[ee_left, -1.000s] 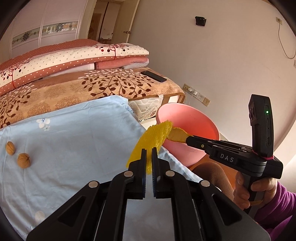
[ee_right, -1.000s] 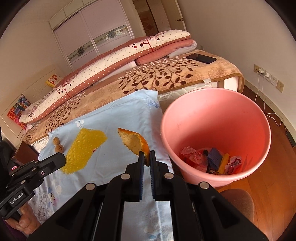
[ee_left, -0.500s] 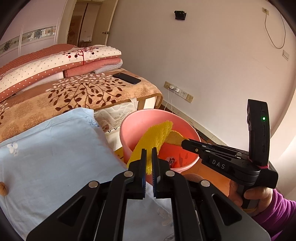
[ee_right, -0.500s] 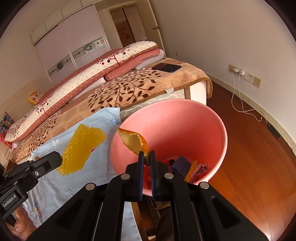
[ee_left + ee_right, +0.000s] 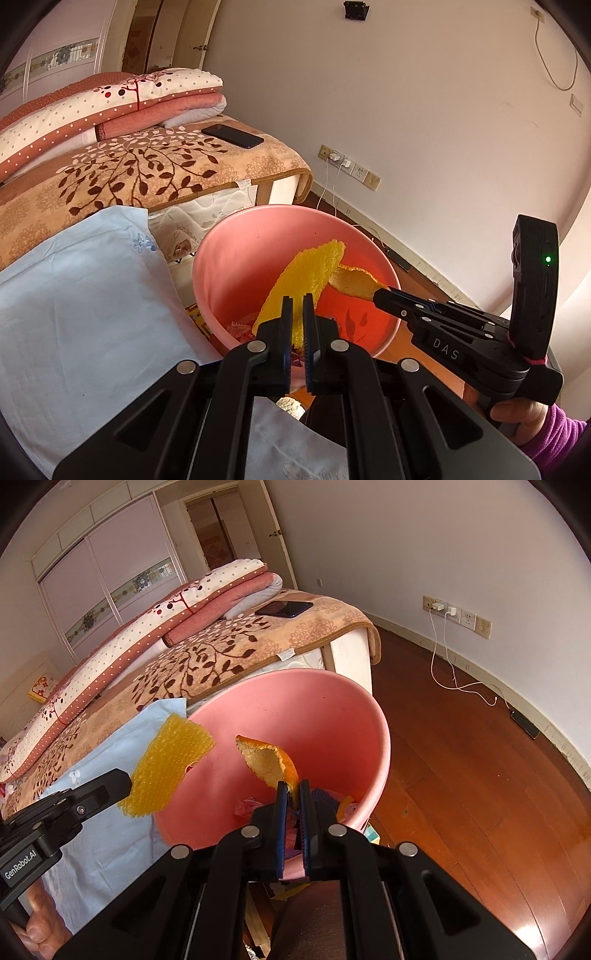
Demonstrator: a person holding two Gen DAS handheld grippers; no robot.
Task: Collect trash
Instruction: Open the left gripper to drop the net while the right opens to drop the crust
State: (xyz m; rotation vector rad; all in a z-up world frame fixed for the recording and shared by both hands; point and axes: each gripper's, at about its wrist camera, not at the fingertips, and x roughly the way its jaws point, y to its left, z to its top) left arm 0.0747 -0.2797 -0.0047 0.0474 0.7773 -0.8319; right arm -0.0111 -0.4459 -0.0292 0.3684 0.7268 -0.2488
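Observation:
My left gripper [image 5: 297, 300] is shut on a yellow bubble-wrap sheet [image 5: 303, 277], which hangs over the mouth of the pink bin [image 5: 221, 258]. The same sheet [image 5: 170, 764] shows at the bin's left rim in the right wrist view, gripped by the left gripper [image 5: 123, 779]. My right gripper [image 5: 291, 786] is shut on an orange peel [image 5: 267, 762], held above the pink bin [image 5: 332, 709]. From the left wrist view, the peel [image 5: 354, 282] sticks out of the right gripper [image 5: 378, 293] over the bin. Several scraps [image 5: 247, 806] lie at the bin's bottom.
A light blue cloth [image 5: 81, 295] covers the surface left of the bin. Behind it stands a bed [image 5: 229, 646] with folded quilts and a dark phone [image 5: 284, 608]. A charger cable [image 5: 454, 679] trails over the wooden floor [image 5: 461, 775] at the right. A hand in a purple sleeve [image 5: 554, 435] holds the right gripper.
Both grippers have carried their pieces rightward from above the blue cloth to over the pink bin. The walnuts on the cloth have left the view.

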